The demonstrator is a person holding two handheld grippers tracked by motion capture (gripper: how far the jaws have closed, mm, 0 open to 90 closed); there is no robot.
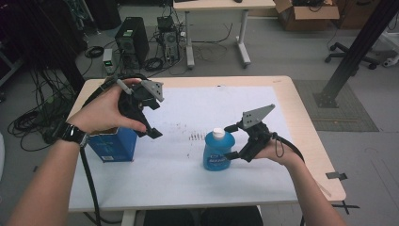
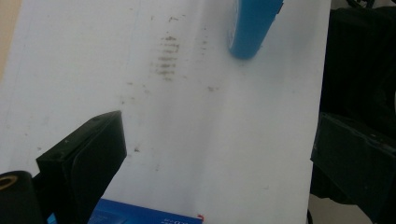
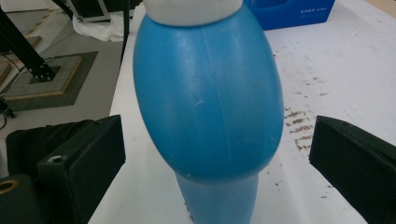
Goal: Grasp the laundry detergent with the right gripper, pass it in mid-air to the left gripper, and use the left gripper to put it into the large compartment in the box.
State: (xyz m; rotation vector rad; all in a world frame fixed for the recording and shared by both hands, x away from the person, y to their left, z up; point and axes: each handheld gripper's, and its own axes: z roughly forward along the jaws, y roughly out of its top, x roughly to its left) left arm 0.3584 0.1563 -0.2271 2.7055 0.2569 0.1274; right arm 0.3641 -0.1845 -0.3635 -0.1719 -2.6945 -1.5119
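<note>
A blue bottle (image 1: 216,153) with a white cap (image 1: 218,133) stands upright on the white sheet, right of centre. My right gripper (image 1: 231,141) is open at its right side. In the right gripper view the bottle (image 3: 210,102) stands between the two jaws with a gap on each side. A blue box (image 1: 113,144) stands at the left, partly behind the person's left hand. My left gripper (image 1: 153,120) hangs open over the sheet just right of the box, holding nothing. The left gripper view shows the box's edge (image 2: 140,217) at the bottom and the bottle (image 2: 252,28) far ahead.
A white sheet (image 1: 188,179) with dark smudges (image 1: 194,137) covers most of the tabletop. On the floor beyond the table are a computer tower (image 1: 132,41), tangled cables, a second table (image 1: 216,28), a cardboard box (image 1: 306,14) and a black post (image 1: 353,52).
</note>
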